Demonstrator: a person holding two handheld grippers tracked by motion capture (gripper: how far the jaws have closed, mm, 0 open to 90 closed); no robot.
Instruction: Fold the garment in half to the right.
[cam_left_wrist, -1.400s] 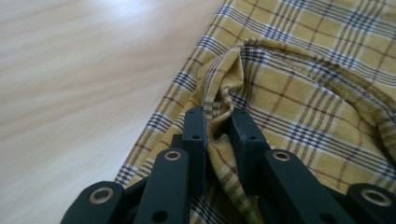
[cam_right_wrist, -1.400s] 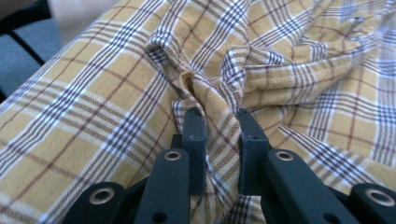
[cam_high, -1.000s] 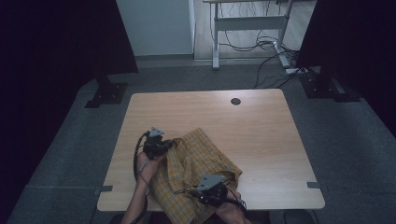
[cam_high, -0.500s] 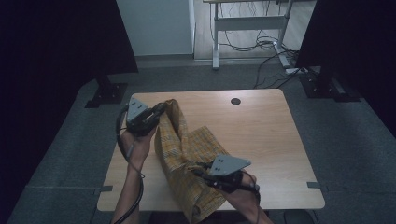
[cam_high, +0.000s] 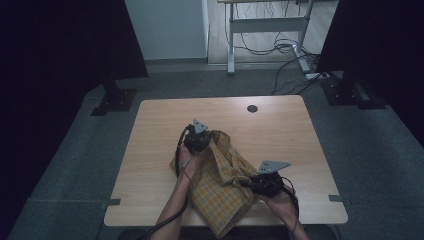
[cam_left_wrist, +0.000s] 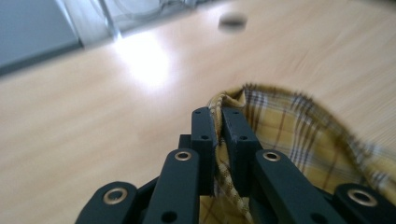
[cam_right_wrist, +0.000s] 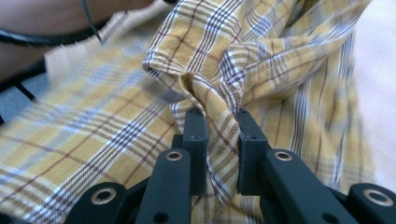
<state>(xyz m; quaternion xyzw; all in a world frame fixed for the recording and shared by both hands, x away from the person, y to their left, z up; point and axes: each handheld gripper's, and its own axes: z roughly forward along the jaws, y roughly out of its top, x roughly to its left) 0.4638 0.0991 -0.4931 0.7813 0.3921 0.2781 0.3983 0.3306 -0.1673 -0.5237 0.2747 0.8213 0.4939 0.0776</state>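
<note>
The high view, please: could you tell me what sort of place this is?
Probably a lab or recording studio: a lone wooden table on grey carpet, dark screens on stands at both sides, and loose cables under a desk behind.

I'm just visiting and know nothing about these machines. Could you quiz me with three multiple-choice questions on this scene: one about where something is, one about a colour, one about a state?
1. Where does the cloth lie on the table?
A. at the near edge, partly hanging over it
B. at the far edge by the round hole
C. on the floor

2. What is the cloth's main colour?
A. plain red
B. yellow plaid
C. solid blue

3. How do the left tongs and right tongs stand?
A. both wide open, apart from the cloth
B. one holds a cup
C. each shut on a fold of the cloth

Answers: 1 A, the high view shows the fabric spilling over the near edge. 2 B, yellow checks with dark lines show. 3 C, fabric is pinched between each pair of jaws.
</note>
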